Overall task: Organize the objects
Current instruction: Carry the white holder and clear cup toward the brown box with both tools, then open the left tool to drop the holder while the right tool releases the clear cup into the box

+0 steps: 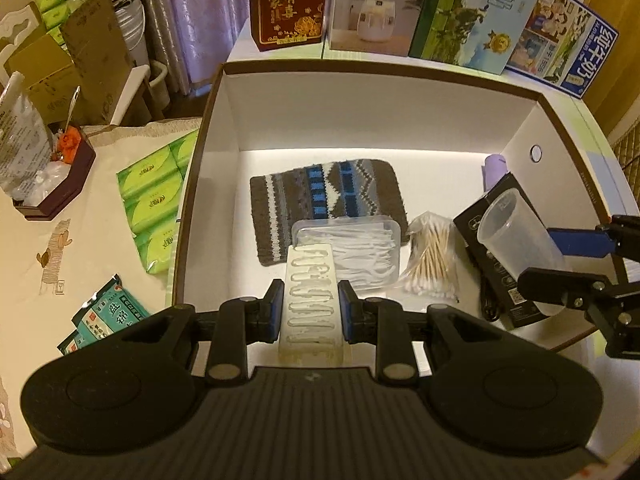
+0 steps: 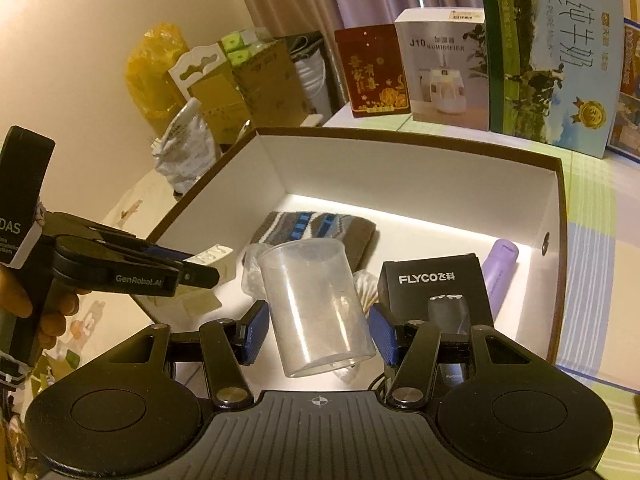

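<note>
While both grippers hover over a large open white box (image 1: 224,128) with a brown rim, each one carries something. The left gripper (image 1: 311,312) is closed on a pale translucent ribbed tray (image 1: 310,300), its blue pads pressing the two long sides. The tray's long axis runs straight ahead along the fingers, its far end pointing toward a clear lidded case of white floss picks (image 1: 352,252) on the box floor.

The right gripper (image 2: 318,334) holds a clear plastic cup (image 2: 316,308). Its left pad touches the cup wall; whether the right pad touches cannot be told. The cup is tilted, with its open mouth up and away toward the back of the box and its base toward the camera.

Inside the box lie a brown, blue and white knitted pouch (image 1: 320,188), a bag of cotton swabs (image 1: 430,260), a black carton printed "FLYCO" (image 2: 434,284) in white, and a lilac cylinder (image 2: 500,264) against the right wall.

Behind the box stand a dark red carton with gold Chinese characters (image 1: 286,4), a white carton reading "J10 HUMIDIFIER" (image 1: 376,4), and a milk carton with a pasture scene and large Chinese characters (image 1: 480,12). Green tissue packs (image 1: 154,208) lie on the table left of the box. In the right wrist view the left gripper's side reads "GenRobot.AI".
</note>
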The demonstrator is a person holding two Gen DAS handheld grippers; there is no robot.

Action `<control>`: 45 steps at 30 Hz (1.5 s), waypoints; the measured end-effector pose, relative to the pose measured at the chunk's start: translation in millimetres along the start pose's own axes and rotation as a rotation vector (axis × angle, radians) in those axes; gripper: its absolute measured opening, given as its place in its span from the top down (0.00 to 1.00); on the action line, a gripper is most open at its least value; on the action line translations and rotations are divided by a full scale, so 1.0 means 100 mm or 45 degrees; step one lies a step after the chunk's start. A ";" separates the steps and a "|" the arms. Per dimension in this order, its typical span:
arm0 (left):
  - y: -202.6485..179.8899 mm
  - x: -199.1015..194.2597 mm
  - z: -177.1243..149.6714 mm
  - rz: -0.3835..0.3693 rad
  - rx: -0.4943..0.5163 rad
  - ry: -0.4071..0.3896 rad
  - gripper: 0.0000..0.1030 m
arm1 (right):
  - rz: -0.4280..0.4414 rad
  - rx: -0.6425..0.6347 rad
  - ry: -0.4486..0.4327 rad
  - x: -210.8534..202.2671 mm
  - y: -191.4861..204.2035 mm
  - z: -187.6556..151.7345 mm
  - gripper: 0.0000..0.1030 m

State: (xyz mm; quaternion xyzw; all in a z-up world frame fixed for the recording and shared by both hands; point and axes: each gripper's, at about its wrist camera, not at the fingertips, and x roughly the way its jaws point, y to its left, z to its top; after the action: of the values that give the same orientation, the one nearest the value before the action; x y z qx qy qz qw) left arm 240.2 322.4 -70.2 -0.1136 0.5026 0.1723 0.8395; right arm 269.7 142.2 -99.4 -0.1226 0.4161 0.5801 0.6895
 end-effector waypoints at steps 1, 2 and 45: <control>0.00 0.02 0.01 0.001 0.001 0.002 0.78 | -0.001 0.002 0.003 0.01 0.00 0.00 0.49; 0.01 0.03 0.01 -0.001 0.001 0.007 0.78 | -0.001 0.001 0.005 0.02 0.00 0.01 0.49; -0.13 -0.23 0.07 0.033 0.061 -0.084 0.26 | -0.120 -0.021 -0.061 -0.16 0.06 0.01 0.19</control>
State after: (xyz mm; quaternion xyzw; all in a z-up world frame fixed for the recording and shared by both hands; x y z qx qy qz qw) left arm 240.9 308.6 -46.3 -0.0812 0.4800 0.1750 0.8558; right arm 265.5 133.4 -85.2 -0.1337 0.3886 0.5530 0.7248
